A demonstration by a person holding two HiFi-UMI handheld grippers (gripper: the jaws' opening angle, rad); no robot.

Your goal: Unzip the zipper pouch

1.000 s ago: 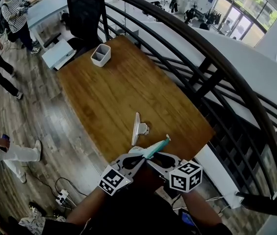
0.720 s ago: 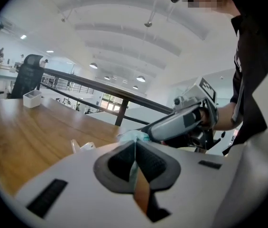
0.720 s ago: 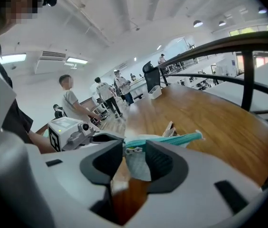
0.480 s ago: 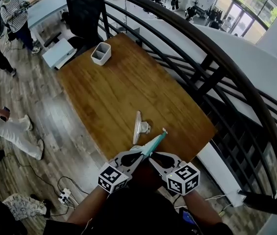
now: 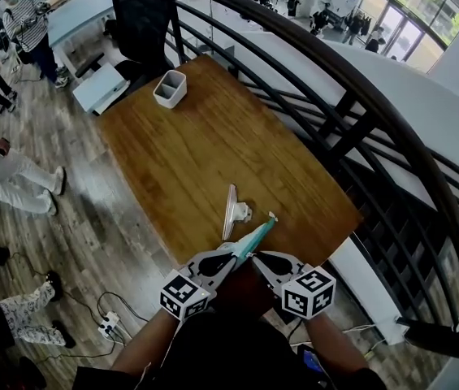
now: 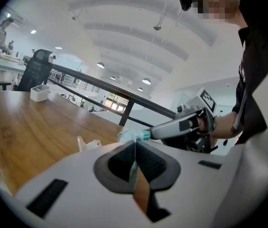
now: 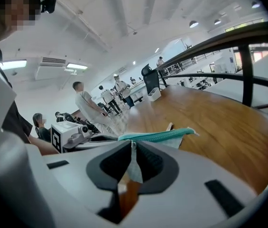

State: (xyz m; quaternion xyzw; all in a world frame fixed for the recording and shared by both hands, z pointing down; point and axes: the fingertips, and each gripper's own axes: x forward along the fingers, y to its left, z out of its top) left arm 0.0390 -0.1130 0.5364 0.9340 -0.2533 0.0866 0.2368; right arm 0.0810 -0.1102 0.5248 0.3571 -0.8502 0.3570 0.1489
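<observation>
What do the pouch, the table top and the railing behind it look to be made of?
Zipper pouch: thin, limp sheet with a teal zipper strip, likely fabric or soft translucent plastic; it creases flat where it is pinched.
Table: wood or wood-look laminate; warm brown, visible grain, low sheen.
Railing: probably painted metal; dark, smooth round bars.

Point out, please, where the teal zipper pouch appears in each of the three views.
Head view: zipper pouch low centre, slanting up-right.
Left gripper view: zipper pouch near centre.
Right gripper view: zipper pouch centre, a level teal band.
Shared landmark: the white container.
</observation>
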